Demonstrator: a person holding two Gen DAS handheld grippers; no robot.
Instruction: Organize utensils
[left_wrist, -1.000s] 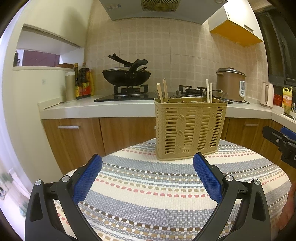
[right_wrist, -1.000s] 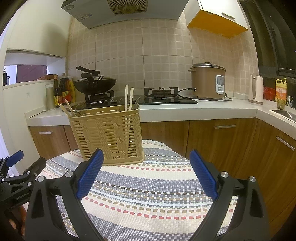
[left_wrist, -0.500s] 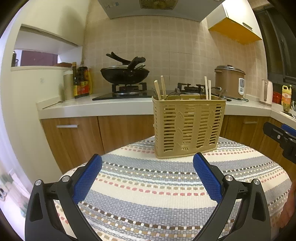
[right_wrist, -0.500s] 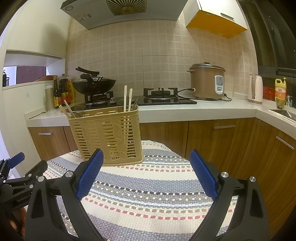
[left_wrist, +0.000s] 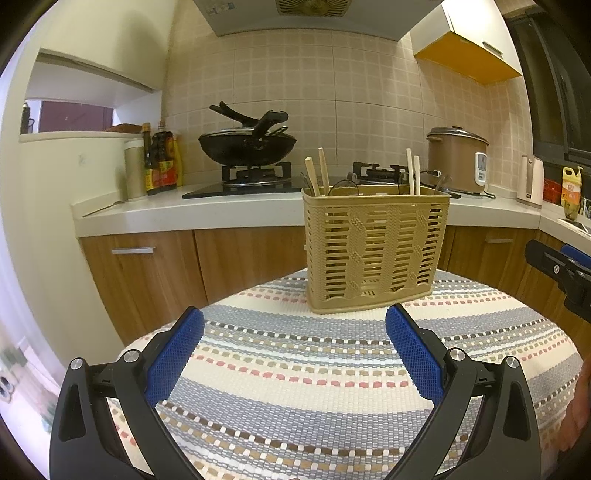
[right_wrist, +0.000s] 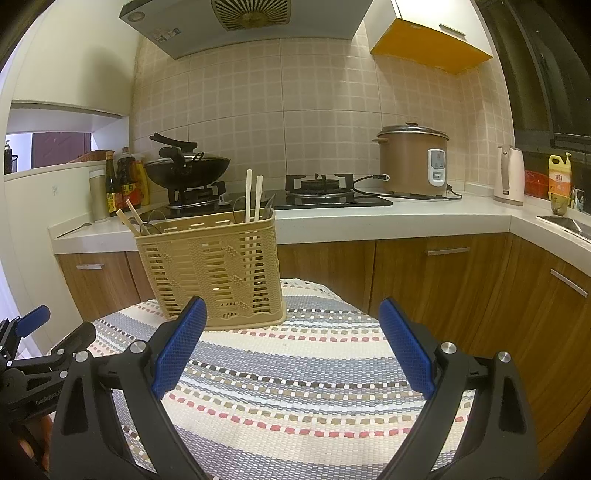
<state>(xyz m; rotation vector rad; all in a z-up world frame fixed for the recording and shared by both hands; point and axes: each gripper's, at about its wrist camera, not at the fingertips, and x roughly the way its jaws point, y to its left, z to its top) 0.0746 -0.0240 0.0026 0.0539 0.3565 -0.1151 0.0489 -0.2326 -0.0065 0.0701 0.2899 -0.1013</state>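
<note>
Left gripper (left_wrist: 293, 336) spread wide, empty, above the striped tablecloth (left_wrist: 332, 387). Right gripper (right_wrist: 291, 328) likewise wide apart, empty. Beyond both, the tan slotted utensil basket (left_wrist: 375, 251) stands upright at the table's far edge. Inside: two chopsticks (left_wrist: 318, 176) leaning at its left end, two more (left_wrist: 412, 176) upright toward the right, with utensil handles barely visible.

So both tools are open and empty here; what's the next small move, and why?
Probably ease the right tool forward toward the basket, aiming at the upright chopsticks. Both tools hang open above the striped cloth, holding nothing, and the only utensils visible stand in that basket.
</note>
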